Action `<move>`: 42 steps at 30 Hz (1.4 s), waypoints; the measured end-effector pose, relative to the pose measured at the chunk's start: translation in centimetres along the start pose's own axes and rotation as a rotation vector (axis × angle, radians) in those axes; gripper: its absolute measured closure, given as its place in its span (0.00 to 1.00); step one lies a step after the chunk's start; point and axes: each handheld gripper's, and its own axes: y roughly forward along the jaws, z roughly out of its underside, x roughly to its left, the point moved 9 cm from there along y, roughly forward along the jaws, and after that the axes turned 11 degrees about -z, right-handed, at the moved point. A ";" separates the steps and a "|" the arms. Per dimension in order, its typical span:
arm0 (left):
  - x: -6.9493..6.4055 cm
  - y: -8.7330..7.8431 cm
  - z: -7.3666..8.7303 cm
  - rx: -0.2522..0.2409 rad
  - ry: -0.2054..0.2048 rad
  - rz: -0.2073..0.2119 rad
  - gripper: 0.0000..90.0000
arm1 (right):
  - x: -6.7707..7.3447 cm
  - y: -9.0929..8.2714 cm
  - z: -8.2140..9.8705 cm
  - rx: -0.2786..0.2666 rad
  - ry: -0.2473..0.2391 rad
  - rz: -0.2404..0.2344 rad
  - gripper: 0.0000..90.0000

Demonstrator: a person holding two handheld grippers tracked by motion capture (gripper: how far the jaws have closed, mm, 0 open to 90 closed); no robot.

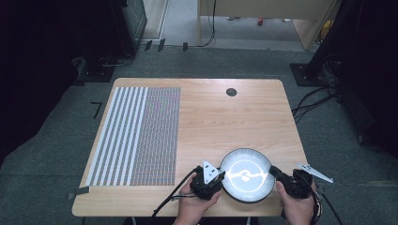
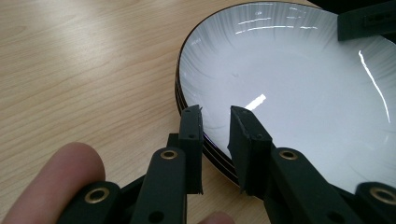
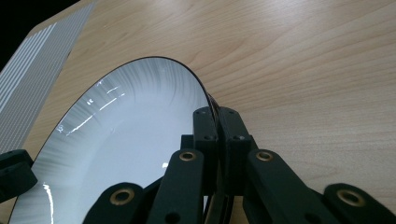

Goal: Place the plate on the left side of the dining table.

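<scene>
White plate (image 1: 247, 175) lies between both grippers: the right gripper (image 3: 217, 122) pinches its right rim, while the left gripper (image 2: 215, 122) straddles the left rim, slightly parted.

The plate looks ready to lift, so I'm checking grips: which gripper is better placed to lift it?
Probably the right gripper: it pinches the plate rim, while the left gripper straddles it with a gap.

Dim room edges – overhead glare streaks the plate (image 1: 247, 175).
</scene>
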 end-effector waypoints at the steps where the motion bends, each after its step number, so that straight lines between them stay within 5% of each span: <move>1: 0.0 0.0 0.0 -0.001 -0.004 0.004 0.82 | 0.0 0.0 0.0 -0.006 0.004 0.005 0.97; 8: -0.3 0.0 -0.1 -0.006 -0.010 0.023 0.77 | -0.4 -0.1 -0.2 -0.017 0.078 -0.051 0.97; 34: -1.0 -0.6 -0.9 -0.035 -0.038 0.060 0.63 | -1.3 -0.6 -0.3 -0.015 0.167 -0.121 0.97; 42: -0.9 0.0 -0.7 0.022 -0.110 0.109 0.60 | -1.4 -0.5 -0.2 -0.010 0.191 -0.143 0.96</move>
